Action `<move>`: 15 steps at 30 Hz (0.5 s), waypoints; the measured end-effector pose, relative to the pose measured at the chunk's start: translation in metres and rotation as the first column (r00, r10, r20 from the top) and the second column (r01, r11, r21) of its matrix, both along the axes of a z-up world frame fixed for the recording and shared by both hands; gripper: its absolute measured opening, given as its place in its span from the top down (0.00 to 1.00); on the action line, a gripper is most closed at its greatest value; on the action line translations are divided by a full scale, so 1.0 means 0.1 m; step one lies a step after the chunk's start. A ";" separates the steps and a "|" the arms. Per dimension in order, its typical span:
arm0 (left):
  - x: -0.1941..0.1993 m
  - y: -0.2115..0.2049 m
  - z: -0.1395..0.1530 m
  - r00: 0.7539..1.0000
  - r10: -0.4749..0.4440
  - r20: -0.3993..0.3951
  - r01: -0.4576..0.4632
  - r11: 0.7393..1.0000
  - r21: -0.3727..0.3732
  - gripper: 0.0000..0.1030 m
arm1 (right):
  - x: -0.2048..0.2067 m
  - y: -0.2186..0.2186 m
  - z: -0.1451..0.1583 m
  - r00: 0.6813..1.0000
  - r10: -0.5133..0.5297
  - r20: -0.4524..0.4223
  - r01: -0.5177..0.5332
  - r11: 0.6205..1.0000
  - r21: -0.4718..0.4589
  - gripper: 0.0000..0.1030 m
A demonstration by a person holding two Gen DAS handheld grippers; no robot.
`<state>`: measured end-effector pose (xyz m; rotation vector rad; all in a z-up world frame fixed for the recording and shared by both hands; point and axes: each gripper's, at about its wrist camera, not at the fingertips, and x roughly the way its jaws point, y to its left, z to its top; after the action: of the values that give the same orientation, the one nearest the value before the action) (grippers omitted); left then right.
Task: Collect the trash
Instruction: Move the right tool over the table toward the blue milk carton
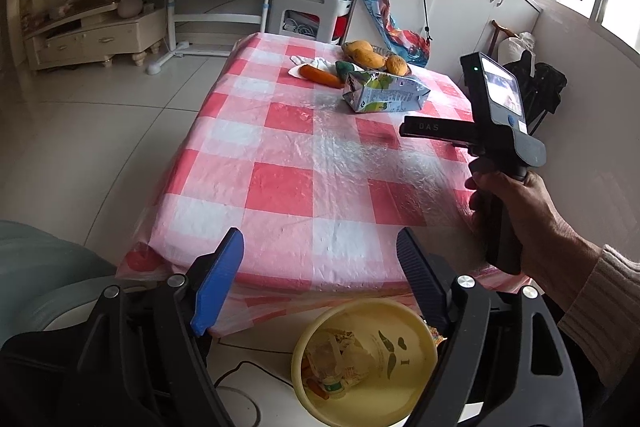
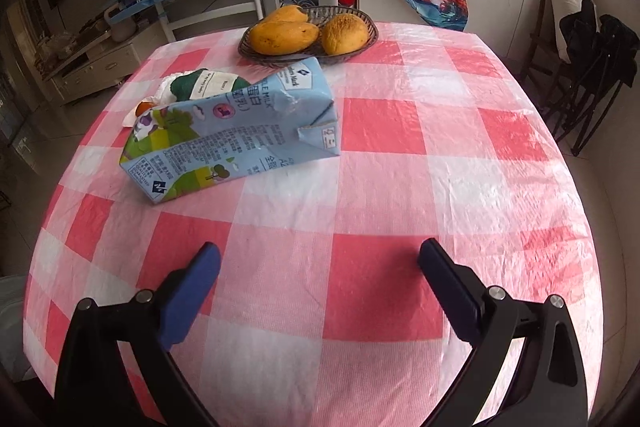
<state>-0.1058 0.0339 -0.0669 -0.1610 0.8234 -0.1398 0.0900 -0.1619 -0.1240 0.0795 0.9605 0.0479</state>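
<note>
A crushed blue milk carton (image 2: 232,131) lies on its side on the red-and-white checked table (image 2: 380,187); it also shows in the left wrist view (image 1: 384,93). My right gripper (image 2: 320,259) is open and empty above the cloth, short of the carton. My left gripper (image 1: 320,247) is open and empty, held over the table's near edge. A yellow bin (image 1: 364,359) with wrappers inside stands on the floor below it. The right gripper's handle (image 1: 500,123) is held in a hand at the right.
A wicker basket (image 2: 308,31) with mangoes sits at the table's far end. A carrot (image 1: 320,75), a green yarn ball (image 2: 200,85) and a white tissue (image 1: 306,61) lie beside the carton. A stool, a desk and cabinets stand beyond.
</note>
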 end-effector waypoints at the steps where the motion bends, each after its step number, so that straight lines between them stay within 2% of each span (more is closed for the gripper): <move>1: 0.00 0.01 0.00 1.000 0.005 0.001 -0.005 1.000 -0.002 0.26 | -0.06 -0.01 0.00 1.000 0.005 0.001 -0.005 1.000 0.007 0.08; 8: -0.02 0.01 0.00 1.000 0.026 0.009 -0.026 1.000 0.002 0.26 | -0.39 -0.01 0.03 0.999 0.054 0.004 -0.054 0.998 0.033 0.08; 12: -0.03 0.02 0.00 0.999 0.038 0.016 -0.038 0.999 0.008 0.26 | -0.46 -0.01 0.05 0.998 0.064 0.000 -0.064 0.996 0.067 0.08; 15: -0.03 0.08 0.01 0.997 0.070 0.021 -0.070 0.998 0.003 0.26 | -0.49 -0.02 0.14 0.998 0.061 0.031 -0.064 0.993 0.100 0.08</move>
<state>-0.1091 0.0422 -0.0662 -0.1843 0.7964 -0.0740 0.0415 -0.1641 -0.1103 0.1410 0.9328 0.1550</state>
